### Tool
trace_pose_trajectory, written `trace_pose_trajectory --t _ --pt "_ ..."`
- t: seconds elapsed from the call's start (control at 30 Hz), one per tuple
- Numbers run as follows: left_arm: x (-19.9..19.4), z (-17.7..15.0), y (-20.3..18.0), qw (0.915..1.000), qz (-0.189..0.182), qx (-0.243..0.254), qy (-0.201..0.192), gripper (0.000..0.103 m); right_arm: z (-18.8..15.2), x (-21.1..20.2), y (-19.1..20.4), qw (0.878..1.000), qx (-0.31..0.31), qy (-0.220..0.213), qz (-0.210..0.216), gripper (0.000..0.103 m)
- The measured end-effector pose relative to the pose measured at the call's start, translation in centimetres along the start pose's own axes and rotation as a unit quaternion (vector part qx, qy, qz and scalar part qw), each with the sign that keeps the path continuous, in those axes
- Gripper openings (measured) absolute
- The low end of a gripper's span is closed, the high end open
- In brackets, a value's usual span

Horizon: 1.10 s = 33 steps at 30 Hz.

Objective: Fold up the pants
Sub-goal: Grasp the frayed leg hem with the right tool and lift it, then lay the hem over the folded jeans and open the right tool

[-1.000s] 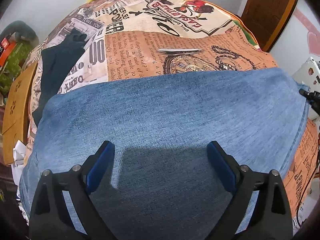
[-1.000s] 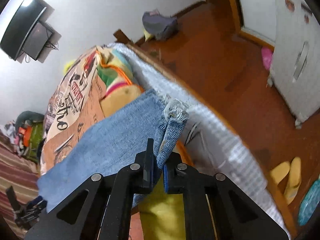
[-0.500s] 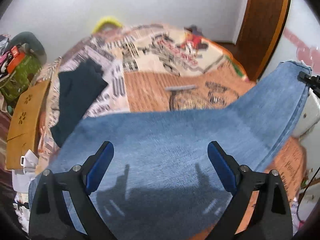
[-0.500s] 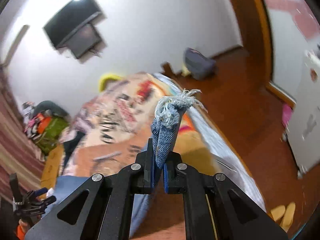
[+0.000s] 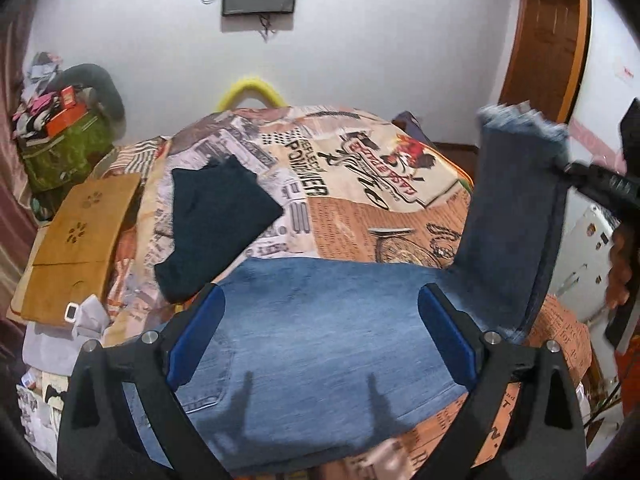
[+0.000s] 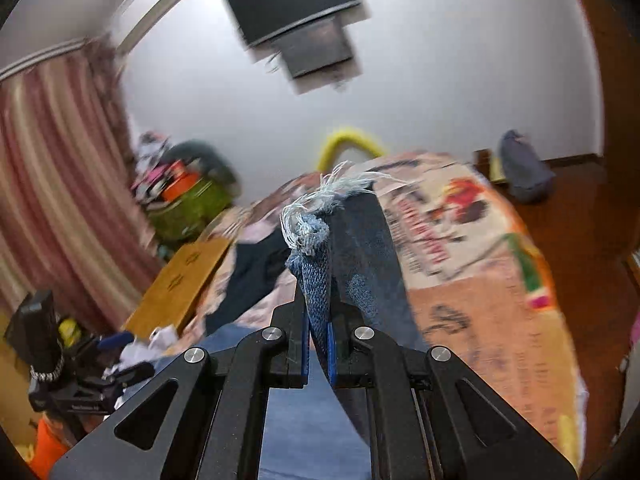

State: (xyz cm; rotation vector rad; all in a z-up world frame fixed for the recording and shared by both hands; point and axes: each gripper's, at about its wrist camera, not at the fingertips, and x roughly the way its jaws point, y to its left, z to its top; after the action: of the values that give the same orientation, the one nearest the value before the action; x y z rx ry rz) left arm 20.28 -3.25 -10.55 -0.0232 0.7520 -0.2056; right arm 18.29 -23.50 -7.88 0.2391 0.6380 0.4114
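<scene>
The jeans (image 5: 320, 344) lie across the near end of the bed (image 5: 360, 208), waist and back pocket toward the left, while their frayed leg end (image 6: 316, 280) is lifted well clear of the printed bedspread. The right gripper (image 6: 318, 344) has its jaws clenched on that frayed hem, with only a narrow bunch of denim between the pads and loose threads sticking out above. The left gripper (image 5: 320, 340) hovers over the middle of the jeans with its jaws released and wide, nothing between them. The main risk, as I judge it, is the hem slipping out of so small a bite while the leg swings over, since the hanging denim pulls against it. With nothing pinning the waist, the whole garment could also drag across the bedspread instead of creasing, leaving a skewed fold. A folded dark garment (image 5: 216, 224) lies just beyond the jeans, and a carelessly laid leg could land on it. The right view is blurred, so fine detail of the grip is uncertain.
</scene>
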Motion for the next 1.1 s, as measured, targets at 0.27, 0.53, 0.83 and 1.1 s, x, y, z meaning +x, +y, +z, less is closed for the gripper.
trace_pose_trajectory --t 0.27,0.53,0.83,1.1 --pt "-0.7 -1.8 3.4 0.9993 0.014 -0.032 0.014 0.098 -5.5 7.9 5.1 0.992 -0.043 0.113 0.043 0.006" --pt "-0.2 -3.7 5.6 0.9974 0.023 -0.058 0.037 0.098 -11.5 11.9 8.6 0.969 -0.097 0.221 0.049 0.012" --pt "0.1 -3.1 5.0 0.9981 0.021 -0.042 0.041 0.098 -10.8 9.5 9.0 0.962 -0.106 0.231 0.102 0.043" --pt "1.7 -0.2 1.7 0.9995 0.008 -0.008 0.028 0.098 -6.3 6.1 4.9 0.983 -0.104 0.143 0.05 0.044"
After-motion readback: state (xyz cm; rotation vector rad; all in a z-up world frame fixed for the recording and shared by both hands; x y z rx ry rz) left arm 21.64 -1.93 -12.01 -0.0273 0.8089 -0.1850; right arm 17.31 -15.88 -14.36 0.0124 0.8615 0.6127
